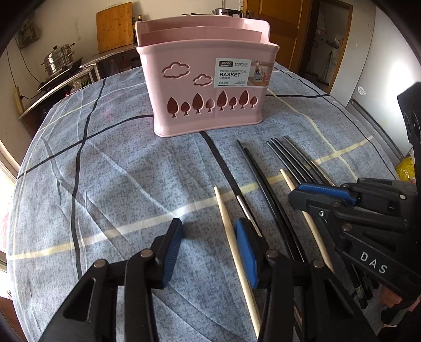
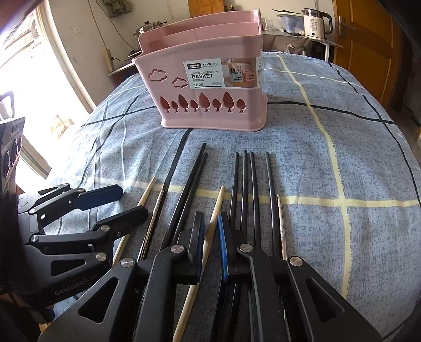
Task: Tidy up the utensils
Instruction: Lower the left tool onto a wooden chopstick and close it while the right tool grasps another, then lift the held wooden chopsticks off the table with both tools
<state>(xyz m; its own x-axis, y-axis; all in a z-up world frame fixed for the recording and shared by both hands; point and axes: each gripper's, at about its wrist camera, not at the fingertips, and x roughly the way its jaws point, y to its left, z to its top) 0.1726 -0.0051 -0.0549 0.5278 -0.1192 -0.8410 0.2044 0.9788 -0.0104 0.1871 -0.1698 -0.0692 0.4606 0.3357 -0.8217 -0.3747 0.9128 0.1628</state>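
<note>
A pink divided chopstick basket (image 1: 208, 86) stands upright on the blue checked tablecloth; it also shows in the right wrist view (image 2: 210, 79). Several black chopsticks (image 2: 247, 184) and wooden chopsticks lie side by side in front of it. My left gripper (image 1: 210, 242) is open low over the cloth, with a wooden chopstick (image 1: 229, 231) lying between its fingers, close to the right pad. My right gripper (image 2: 210, 236) has its jaws narrowly apart around another wooden chopstick (image 2: 214, 215), which lies on the cloth. Each gripper shows in the other's view.
The table (image 1: 105, 171) drops off at its rounded edges. A steel pot (image 1: 56, 61) sits on a counter at back left, a kettle (image 2: 314, 22) on a shelf at back right. A wooden door (image 2: 368, 39) stands at the right.
</note>
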